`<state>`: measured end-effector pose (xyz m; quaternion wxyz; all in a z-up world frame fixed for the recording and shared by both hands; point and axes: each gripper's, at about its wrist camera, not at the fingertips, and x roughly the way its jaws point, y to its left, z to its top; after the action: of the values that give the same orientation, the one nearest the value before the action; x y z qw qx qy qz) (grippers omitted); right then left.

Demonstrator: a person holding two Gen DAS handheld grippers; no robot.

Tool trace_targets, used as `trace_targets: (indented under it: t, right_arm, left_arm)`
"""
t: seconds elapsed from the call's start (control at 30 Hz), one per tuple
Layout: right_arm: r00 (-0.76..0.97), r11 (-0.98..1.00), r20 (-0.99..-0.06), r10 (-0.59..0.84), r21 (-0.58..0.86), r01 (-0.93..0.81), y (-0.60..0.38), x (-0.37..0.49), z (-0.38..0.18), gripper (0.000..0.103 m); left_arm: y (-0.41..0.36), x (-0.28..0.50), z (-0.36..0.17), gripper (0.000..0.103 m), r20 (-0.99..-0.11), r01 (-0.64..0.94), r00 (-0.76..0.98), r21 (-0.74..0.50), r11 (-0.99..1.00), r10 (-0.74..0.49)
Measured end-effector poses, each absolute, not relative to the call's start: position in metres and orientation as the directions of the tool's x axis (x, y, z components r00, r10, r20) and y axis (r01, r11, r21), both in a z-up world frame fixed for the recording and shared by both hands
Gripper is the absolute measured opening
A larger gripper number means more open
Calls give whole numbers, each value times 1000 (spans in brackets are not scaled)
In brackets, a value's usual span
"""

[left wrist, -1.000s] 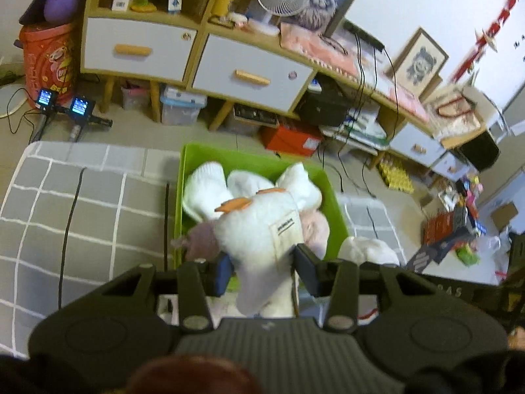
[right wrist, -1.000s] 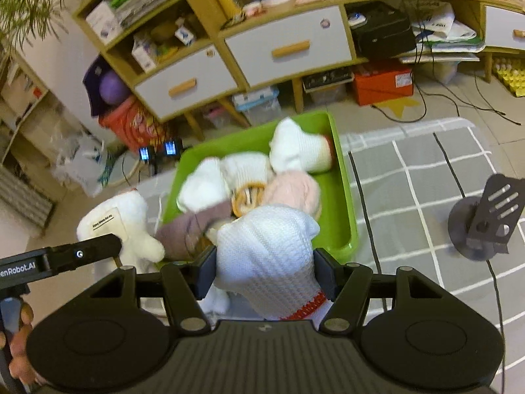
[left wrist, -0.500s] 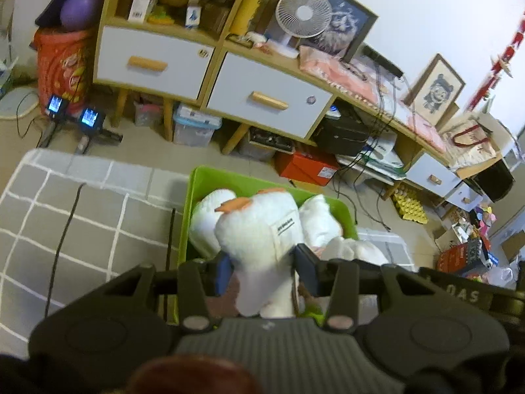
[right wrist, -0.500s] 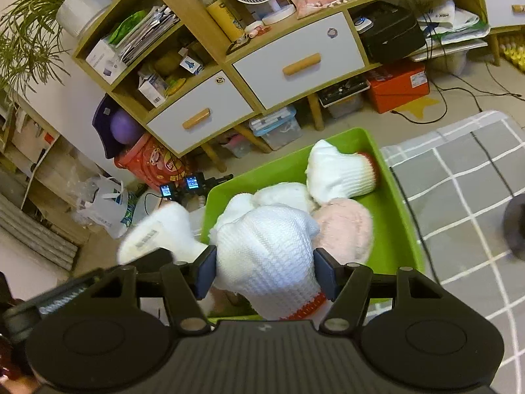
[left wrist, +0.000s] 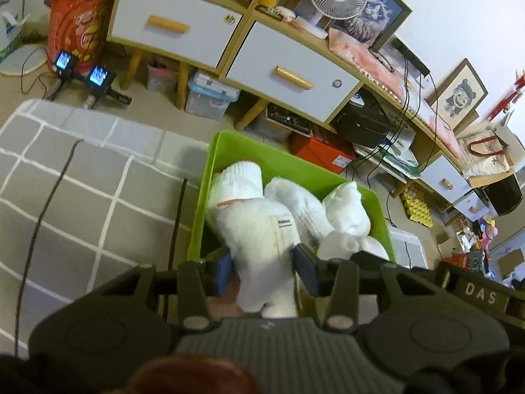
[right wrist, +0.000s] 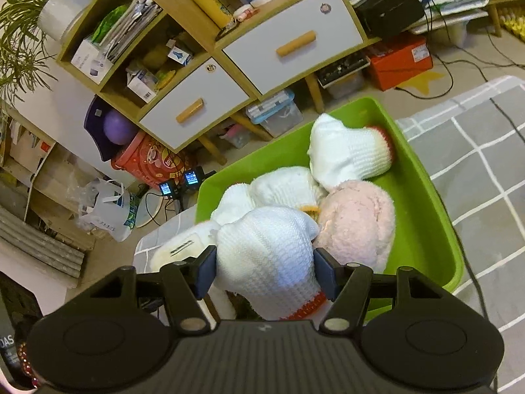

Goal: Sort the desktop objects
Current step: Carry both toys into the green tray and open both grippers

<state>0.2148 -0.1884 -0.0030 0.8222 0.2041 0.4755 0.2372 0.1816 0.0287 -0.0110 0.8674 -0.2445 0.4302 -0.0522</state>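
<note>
A green bin (left wrist: 229, 151) (right wrist: 423, 216) stands on a grey checked cloth and holds several white gloves and a pink fluffy bundle (right wrist: 357, 223). My left gripper (left wrist: 262, 267) is shut on a cream-white glove with a label (left wrist: 259, 226), held over the bin's near end. My right gripper (right wrist: 265, 271) is shut on a white knit glove with a red cuff (right wrist: 269, 259), over the bin's near left corner. The left gripper's glove (right wrist: 183, 246) shows beside it in the right wrist view.
A wooden cabinet with white drawers (left wrist: 288, 75) (right wrist: 288, 46) stands beyond the bin. Boxes, cables and two small lit screens (left wrist: 98, 75) lie on the floor. A black cable (left wrist: 42, 203) crosses the grey cloth (left wrist: 82, 197) to the left.
Both grippers have moved forward and lower over the green bin, each still holding its glove. The two gloves now sit close together at the bin's near end.
</note>
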Motion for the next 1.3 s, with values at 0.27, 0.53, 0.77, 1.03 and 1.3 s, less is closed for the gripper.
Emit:
trace_targets:
  t: [0.27, 0.53, 0.77, 1.03, 1.3]
  right_arm:
    - [447, 802, -678, 583, 568, -185, -186, 217, -11, 63]
    - [460, 804, -674, 578, 566, -182, -186, 215, -13, 64]
    - [455, 815, -686, 568, 544, -199, -184, 211, -6, 68]
    - [451, 811, -683, 574, 548, -204, -187, 203, 6, 73]
    - [439, 831, -708, 553, 509, -227, -185, 192, 17, 74]
  left_arm:
    - [30, 184, -25, 40, -723, -141, 619, -487, 862, -307]
    - [27, 182, -28, 39, -719, -142, 628, -481, 865, -297]
    - [23, 178, -20, 62, -727, -129, 622, -460, 879, -290]
    - [25, 168, -8, 76, -731, -118, 621, -443, 889, -282]
    - [35, 160, 2, 87, -753, -142, 605, -422, 895, -259]
